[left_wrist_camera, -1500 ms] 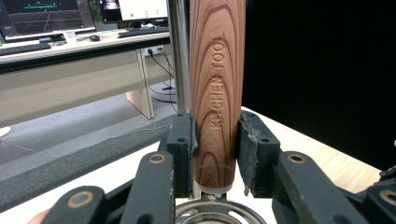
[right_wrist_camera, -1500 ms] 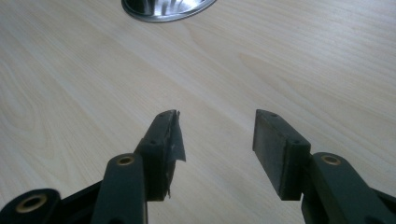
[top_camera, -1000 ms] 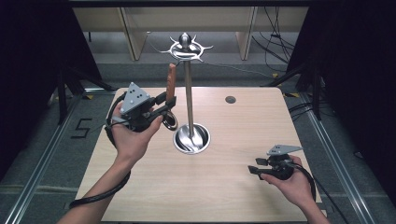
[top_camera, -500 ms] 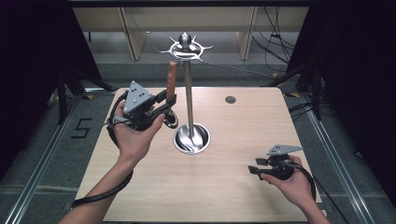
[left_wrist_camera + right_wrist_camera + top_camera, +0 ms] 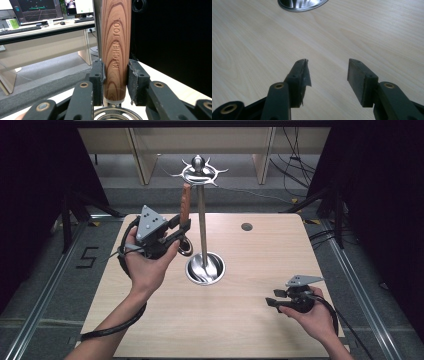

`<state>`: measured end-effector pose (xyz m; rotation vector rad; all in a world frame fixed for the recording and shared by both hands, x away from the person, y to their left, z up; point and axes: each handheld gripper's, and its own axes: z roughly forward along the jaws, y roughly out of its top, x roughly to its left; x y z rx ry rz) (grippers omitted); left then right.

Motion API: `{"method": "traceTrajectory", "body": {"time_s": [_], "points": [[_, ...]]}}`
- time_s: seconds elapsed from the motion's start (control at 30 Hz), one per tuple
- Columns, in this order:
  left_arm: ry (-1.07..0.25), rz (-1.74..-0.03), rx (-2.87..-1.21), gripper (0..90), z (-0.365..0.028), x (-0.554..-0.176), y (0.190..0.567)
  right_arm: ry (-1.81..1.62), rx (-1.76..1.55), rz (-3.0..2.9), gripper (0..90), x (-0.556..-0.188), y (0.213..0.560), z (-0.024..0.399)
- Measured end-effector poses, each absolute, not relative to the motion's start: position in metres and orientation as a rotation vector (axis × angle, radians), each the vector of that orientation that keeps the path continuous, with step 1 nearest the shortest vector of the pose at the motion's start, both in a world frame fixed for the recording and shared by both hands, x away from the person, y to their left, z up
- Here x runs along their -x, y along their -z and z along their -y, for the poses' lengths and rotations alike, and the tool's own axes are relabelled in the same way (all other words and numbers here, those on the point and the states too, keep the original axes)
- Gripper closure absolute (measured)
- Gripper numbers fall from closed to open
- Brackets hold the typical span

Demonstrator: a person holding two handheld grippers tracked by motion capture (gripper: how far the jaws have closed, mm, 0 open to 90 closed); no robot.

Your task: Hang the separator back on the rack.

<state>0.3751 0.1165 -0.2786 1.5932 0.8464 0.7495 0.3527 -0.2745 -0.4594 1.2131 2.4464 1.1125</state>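
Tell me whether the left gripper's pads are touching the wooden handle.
Touching. In the left gripper view both pads of the left gripper press flat against the sides of the wooden handle, with no gap showing on either side.

Two grippers are in play, one in each of the person's two hands: one left of centre in the high view, the other toward the lower right. One kitchen tool with a wooden handle stands left of centre, and the left gripper view shows that same single handle. One metal stand rises in the middle on one round base. There is one wooden table, with one small dark round spot near its upper edge. Two monitors sit at the upper left of the left gripper view.
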Motion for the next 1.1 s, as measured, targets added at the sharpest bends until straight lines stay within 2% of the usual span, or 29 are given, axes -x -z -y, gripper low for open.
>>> {"method": "traceTrajectory", "body": {"time_s": [1.1], "points": [[-0.774,-0.895,-1.601,67.7,-0.105,-0.386,0.275,-1.159,-1.242,-2.414,50.8,-0.353,0.463,0.271]]}}
